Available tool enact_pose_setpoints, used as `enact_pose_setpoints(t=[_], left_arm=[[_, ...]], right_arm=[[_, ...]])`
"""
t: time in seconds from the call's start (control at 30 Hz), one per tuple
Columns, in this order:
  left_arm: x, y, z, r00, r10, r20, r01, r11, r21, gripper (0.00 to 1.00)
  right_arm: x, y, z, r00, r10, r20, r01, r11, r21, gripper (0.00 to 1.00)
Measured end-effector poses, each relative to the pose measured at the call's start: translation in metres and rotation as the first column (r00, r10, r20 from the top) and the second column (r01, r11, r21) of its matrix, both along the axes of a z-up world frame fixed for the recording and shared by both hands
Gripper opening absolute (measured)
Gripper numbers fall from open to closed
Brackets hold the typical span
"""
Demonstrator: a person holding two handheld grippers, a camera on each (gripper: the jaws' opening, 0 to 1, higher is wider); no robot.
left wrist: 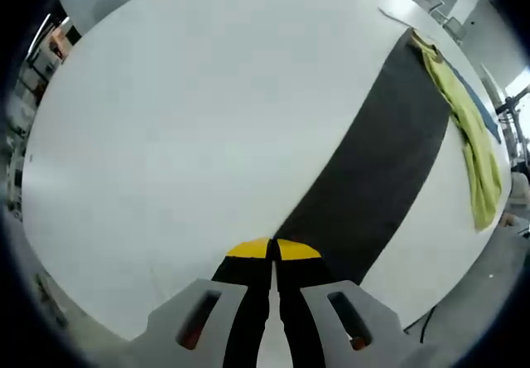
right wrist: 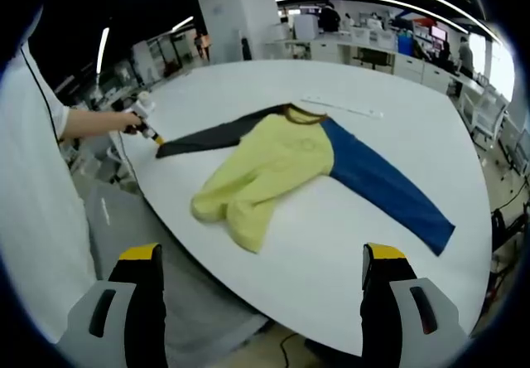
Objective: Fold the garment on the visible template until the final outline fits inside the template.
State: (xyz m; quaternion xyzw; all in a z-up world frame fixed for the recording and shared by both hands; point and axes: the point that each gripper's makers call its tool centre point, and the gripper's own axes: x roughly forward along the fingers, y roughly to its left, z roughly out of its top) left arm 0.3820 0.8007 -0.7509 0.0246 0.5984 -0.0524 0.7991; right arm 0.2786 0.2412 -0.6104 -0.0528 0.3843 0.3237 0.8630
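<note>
Two sleeves, two very different situations. So the garment (right wrist: 277, 165) is a long-sleeved top lying on the white table (right wrist: 348, 244): yellow body (right wrist: 265, 173) bunched in the middle, dark grey sleeve (right wrist: 211, 138) stretched out one way, blue sleeve (right wrist: 389, 187) stretched the other, so its long axis runs cuff to cuff across the table.

Left gripper (left wrist: 273, 250) has its yellow-tipped jaws pressed together right on the cuff end of the grey sleeve (left wrist: 377, 165). Looks clamped on it. In the left gripper view that sleeve runs straight away from the jaws toward the yellow body (left wrist: 468, 132). In the right gripper view you can see the person's hand (right wrist: 124, 122) holding that gripper at the table edge.

Right gripper (right wrist: 263, 262) is wide apart, holding nothing, hanging off the table's near edge. The blue cuff is the nearer loose end for it, off to its right.

My guess: next move is carrying the grey sleeve inward along its own length onto the body. I can't make out a template outline anywhere.
</note>
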Motion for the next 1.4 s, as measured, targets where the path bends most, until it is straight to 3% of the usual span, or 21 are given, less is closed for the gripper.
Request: enact_pose_setpoints(t=[0.67,1.1,1.4], left_arm=[[0.018,0.026,0.002,0.999,0.050,0.002,-0.050,0.997,0.060,0.00],[0.045,0.064,-0.016,0.998,0.059,0.002,-0.059,0.994,0.092,0.00],[0.058,0.077,-0.018,0.999,0.049,0.001,-0.049,0.993,0.108,0.00]], right_arm=[[0.004,0.001,-0.005,1.000,-0.004,-0.016,0.004,1.000,0.001,1.00],[0.009,0.004,-0.008,1.000,-0.001,-0.024,0.001,1.000,0.003,1.00],[0.011,0.002,-0.012,0.999,-0.001,-0.038,0.001,1.000,-0.003,1.00]])
